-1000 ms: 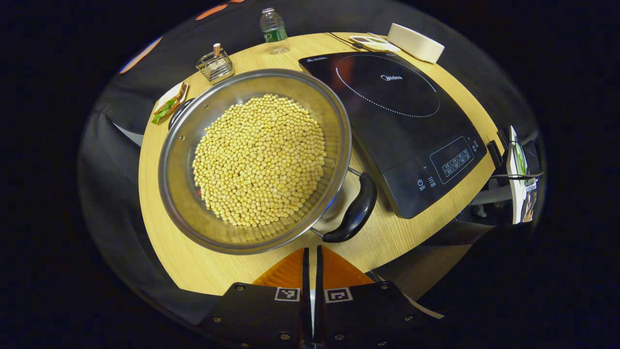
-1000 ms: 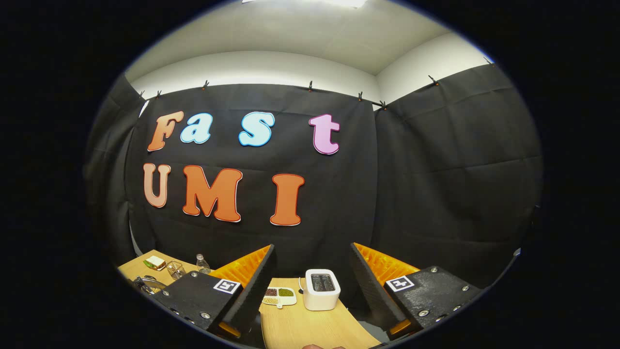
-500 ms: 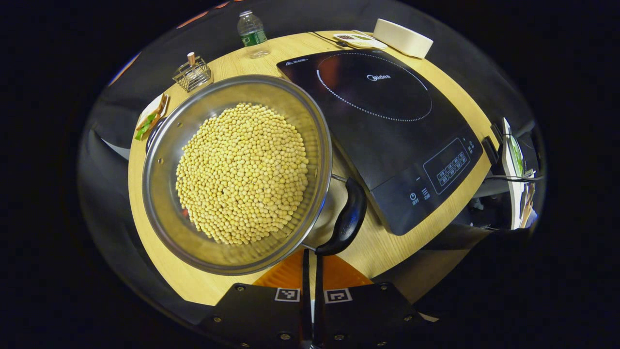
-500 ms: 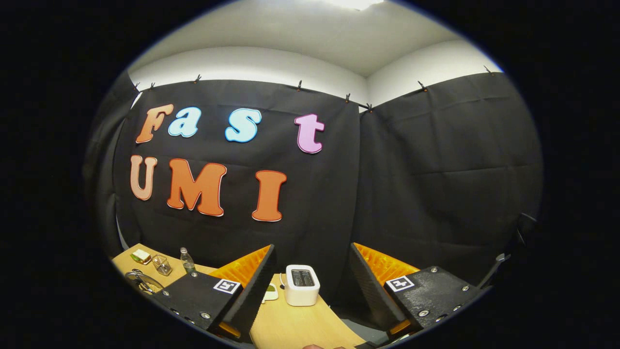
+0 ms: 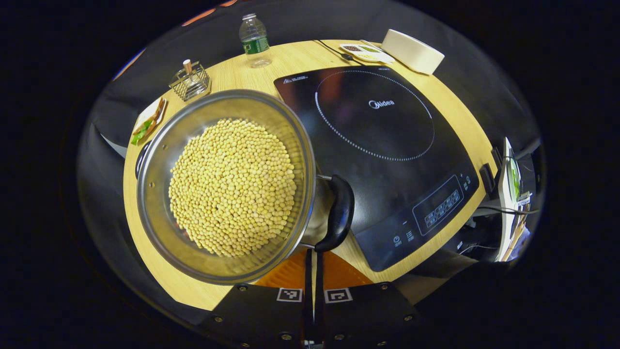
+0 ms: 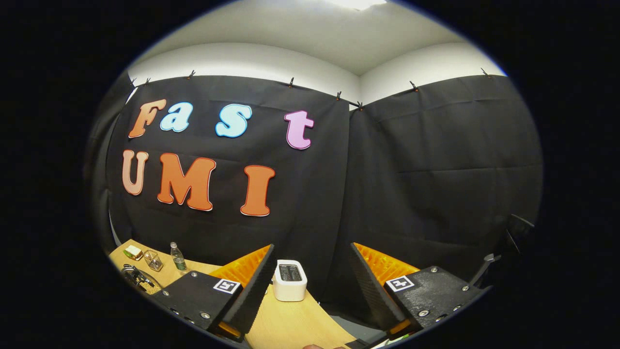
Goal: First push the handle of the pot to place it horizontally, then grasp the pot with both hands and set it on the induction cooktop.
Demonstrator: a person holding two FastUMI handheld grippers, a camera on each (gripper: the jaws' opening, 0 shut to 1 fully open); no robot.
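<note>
One second on, the left tongs, closed and empty, have nudged the pot handle from four toward three o'clock, nearly horizontal beside the induction cooktop; right tongs gape empty.

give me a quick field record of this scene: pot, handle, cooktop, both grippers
pot: steel, full of yellow beans, on the table beside the cooktop
handle: black, at the pot's side nearest the cooktop
induction cooktop: nothing on it
left gripper: shut, tips at the handle's lower end
right gripper: open, raised, facing the toaster
step: handle push
</note>
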